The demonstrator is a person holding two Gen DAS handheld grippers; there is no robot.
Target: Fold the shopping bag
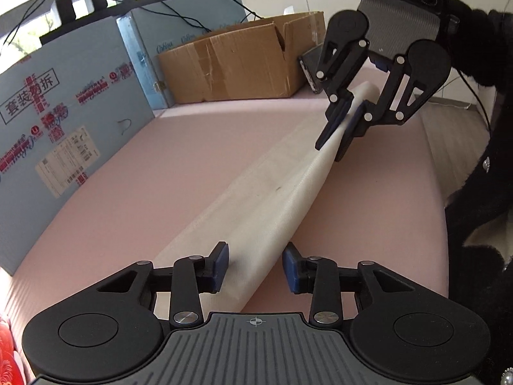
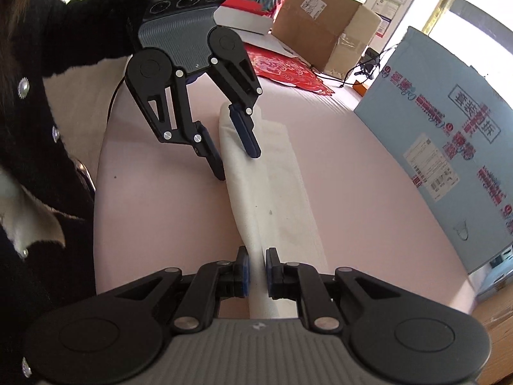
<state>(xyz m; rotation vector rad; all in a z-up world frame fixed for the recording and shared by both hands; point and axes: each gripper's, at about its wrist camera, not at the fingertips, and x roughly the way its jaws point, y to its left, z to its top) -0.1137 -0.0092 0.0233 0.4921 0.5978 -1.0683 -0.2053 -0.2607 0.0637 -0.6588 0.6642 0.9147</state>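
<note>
Bag (image 1: pixel 256 192), white and folded into a long narrow strip, is lying along the pink mat (image 1: pixel 160 173) between the two grippers. The left gripper (image 1: pixel 255 264) is standing with its jaws wide, straddling one end of the strip without pressing it. The right gripper (image 2: pixel 256 271) is closing narrowly on the raised fold at the other end.

A blue box (image 1: pixel 64 122) printed with red labels is standing at the mat's far edge. Bright windows are lighting the room behind.

The left view is showing a brown carton (image 1: pixel 237 64) past the blue box, with black chargers (image 1: pixel 64 6) and cables on top of the box. The right view is showing a red paper cutting (image 2: pixel 288 70) on the mat, another carton (image 2: pixel 323 25) behind it, and the person's black sleeve (image 2: pixel 80 32) and buttoned jacket.
</note>
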